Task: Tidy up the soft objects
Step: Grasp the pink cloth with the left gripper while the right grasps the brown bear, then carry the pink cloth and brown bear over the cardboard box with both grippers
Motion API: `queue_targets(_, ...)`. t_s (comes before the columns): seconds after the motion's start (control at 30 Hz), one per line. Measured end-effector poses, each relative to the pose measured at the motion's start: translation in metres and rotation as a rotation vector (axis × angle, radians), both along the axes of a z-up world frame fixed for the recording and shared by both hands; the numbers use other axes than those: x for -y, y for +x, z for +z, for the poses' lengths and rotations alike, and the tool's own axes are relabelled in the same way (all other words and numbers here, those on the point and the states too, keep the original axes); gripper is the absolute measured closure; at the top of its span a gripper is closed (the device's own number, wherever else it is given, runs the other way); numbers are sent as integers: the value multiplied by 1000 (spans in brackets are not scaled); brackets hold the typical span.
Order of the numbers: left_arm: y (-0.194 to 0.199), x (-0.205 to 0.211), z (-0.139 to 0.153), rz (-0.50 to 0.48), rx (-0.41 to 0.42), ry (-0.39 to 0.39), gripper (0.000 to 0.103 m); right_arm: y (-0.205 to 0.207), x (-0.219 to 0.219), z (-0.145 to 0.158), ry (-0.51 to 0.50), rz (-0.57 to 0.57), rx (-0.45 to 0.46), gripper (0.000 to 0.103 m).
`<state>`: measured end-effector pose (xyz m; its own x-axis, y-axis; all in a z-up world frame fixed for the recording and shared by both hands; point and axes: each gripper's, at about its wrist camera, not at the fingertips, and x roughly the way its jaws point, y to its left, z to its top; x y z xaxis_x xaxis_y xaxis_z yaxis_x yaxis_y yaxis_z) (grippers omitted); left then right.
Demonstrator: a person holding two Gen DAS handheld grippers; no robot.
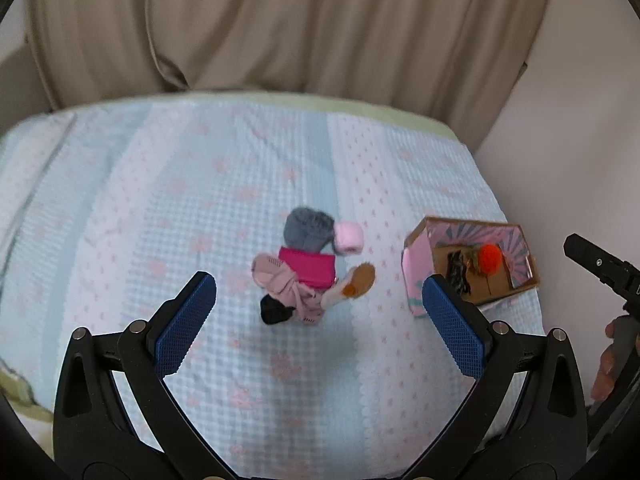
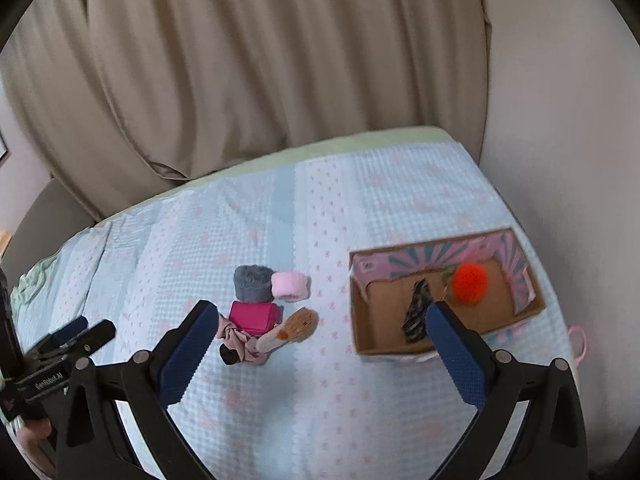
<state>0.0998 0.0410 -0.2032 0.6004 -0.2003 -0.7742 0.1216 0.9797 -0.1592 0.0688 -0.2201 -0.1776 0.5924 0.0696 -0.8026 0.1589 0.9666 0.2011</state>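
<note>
Two grippers hover with spread, empty jaws over a bed strewn with soft things.

Nearest in each wrist view are the blue pads of the left gripper (image 1: 320,320) and right gripper (image 2: 322,354), jaws wide apart and holding nothing, above the blue-and-pink bedspread (image 1: 160,208). Beyond them sits the pile of soft objects (image 1: 312,272): a black scrap, a pinkish cloth, a magenta piece, a tan-soled slipper toy, then a grey fluffy item and a pink roll at the far side. At 3 o'clock from the pile stands the cardboard box (image 2: 360,320), holding an orange pompom (image 2: 470,282) and a dark patterned item (image 2: 418,312). Only the right view shows the box's whole floor; in the left view a pad cuts off its near corner. Blur makes the pile's items hard to identify. Beige curtains (image 2: 240,80) hang farthest back.
</note>
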Motion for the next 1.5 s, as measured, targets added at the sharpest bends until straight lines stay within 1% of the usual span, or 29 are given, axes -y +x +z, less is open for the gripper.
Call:
queue_targets(0.1,20,-14,-30,-30,-58,-33,0,7,-17,-19,33,-50,-14,0)
queue_targets(0.2,42,-27,-67,-64,-113,-74,0,14,-36,-46,76,-85,-32,0)
queue_targets(0.3,60,-37,-100,-74,-155,-124,1,25,-58,-83,107,-88,-59,0)
queue_targets(0.37,75,-45,-130,-71,-186,-183,1,32,-69,-108,113,-97,-71,0)
queue_targets(0.4,81,-47,-145,-65,-204,-203,1,35,-73,-117,117,-103,-76,0)
queue_targets(0.43,87,-50,-160,-58,-222,-219,1,40,-77,-132,125,-113,-83,0)
queue_targets(0.47,93,-51,-172,-51,-239,-236,1,43,-79,-144,129,-121,-89,0)
queue_targets(0.5,98,-52,-189,-44,-262,-264,1,47,-83,-162,134,-136,-104,0)
queue_targets(0.6,110,-55,-226,-33,-302,-334,1,56,-85,-199,158,-174,-127,0)
queue_targets(0.63,113,-55,-234,-31,-307,-346,1,58,-84,-208,170,-184,-129,0)
queue_targets(0.77,127,-52,-267,-35,-341,-437,3,66,-83,-241,197,-232,-123,0)
queue_targets(0.83,133,-50,-282,-30,-357,-467,6,71,-80,-258,220,-261,-116,0)
queue_targets(0.9,139,-48,-294,-26,-374,-489,10,77,-76,-269,254,-279,-108,3)
queue_targets(0.93,139,-47,-297,-26,-380,-499,14,78,-75,-274,266,-286,-106,8)
queue_targets(0.97,140,-47,-301,-27,-385,-509,17,81,-73,-281,279,-294,-108,10)
queue_targets(1.03,140,-44,-308,-32,-395,-517,35,85,-68,-291,295,-316,-108,16)
queue_targets(1.07,139,-42,-310,-34,-399,-511,39,86,-67,-295,302,-324,-109,20)
queue_targets(1.1,139,-41,-311,-37,-404,-500,46,88,-65,-300,313,-332,-110,22)
queue_targets(1.13,139,-39,-313,-40,-405,-488,51,89,-63,-304,322,-338,-113,28)
queue_targets(1.2,138,-37,-315,-41,-398,-475,55,92,-61,-310,331,-350,-126,35)
queue_targets(1.23,138,-36,-316,-41,-396,-474,59,93,-60,-312,335,-353,-131,42)
queue_targets(1.27,137,-37,-316,-39,-395,-475,61,94,-60,-314,337,-353,-137,51)
queue_targets(1.3,137,-36,-316,-33,-393,-472,64,95,-59,-316,337,-352,-145,56)
queue_targets(1.33,136,-35,-315,-29,-390,-474,66,96,-60,-318,348,-344,-145,63)
queue_targets(1.37,135,-36,-313,-23,-387,-472,67,97,-60,-318,357,-338,-142,65)
queue_targets(1.43,134,-37,-307,-15,-380,-476,68,99,-65,-313,320,-328,-149,66)
queue_targets(1.5,133,-38,-303,-9,-371,-482,69,101,-67,-311,309,-316,-149,67)
